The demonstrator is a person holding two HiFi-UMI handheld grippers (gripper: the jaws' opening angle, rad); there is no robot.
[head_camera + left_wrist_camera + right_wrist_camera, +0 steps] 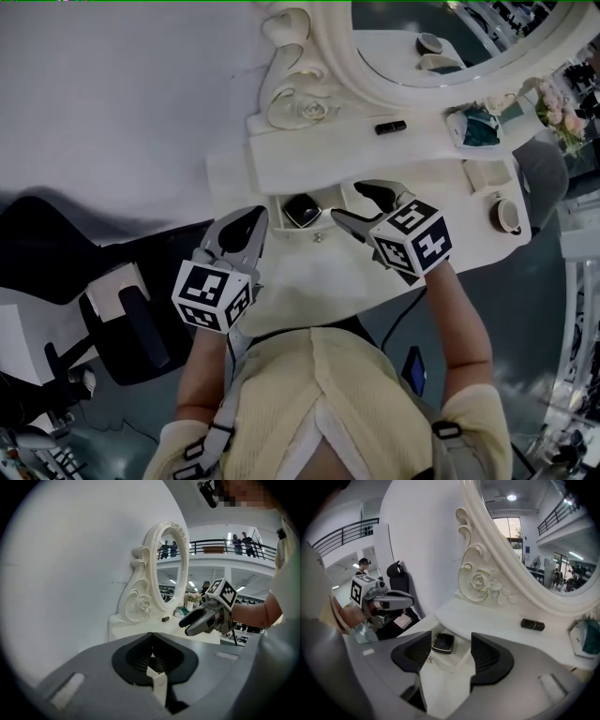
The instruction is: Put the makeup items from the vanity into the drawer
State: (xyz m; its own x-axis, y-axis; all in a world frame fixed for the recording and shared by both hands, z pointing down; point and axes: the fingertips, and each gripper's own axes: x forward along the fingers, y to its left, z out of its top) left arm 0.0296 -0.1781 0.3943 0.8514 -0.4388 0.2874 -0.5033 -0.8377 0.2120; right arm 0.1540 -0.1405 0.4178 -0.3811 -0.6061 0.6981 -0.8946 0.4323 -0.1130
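- Black compact (302, 210) lies flat in the open drawer (314, 234), toward the drawer's left end. Nothing touches it.
- In the right gripper view the same compact (443, 642) shows through the gap between the jaws, lower down and clear of both pads.
- Right gripper (349, 202) hangs over the drawer's right half, pointing steeply down. Fingers stand well apart and hold nothing.
- Left gripper (251, 217) is off the drawer's left end, at the vanity's front-left corner. In its own view the fingers meet, with no makeup item between them.
- Small dark tube (390, 127) lies on its side on the vanity (319, 150), on the raised back ledge near the foot of the mirror frame (375, 75) and well apart from the drawer.
- Teal item (473, 127) sits near the ledge's right end; what it is cannot be made out.
- Pale cup (506, 216) stands near the vanity's right edge.
- Black chair (56, 253) stands on the floor, left of the vanity.
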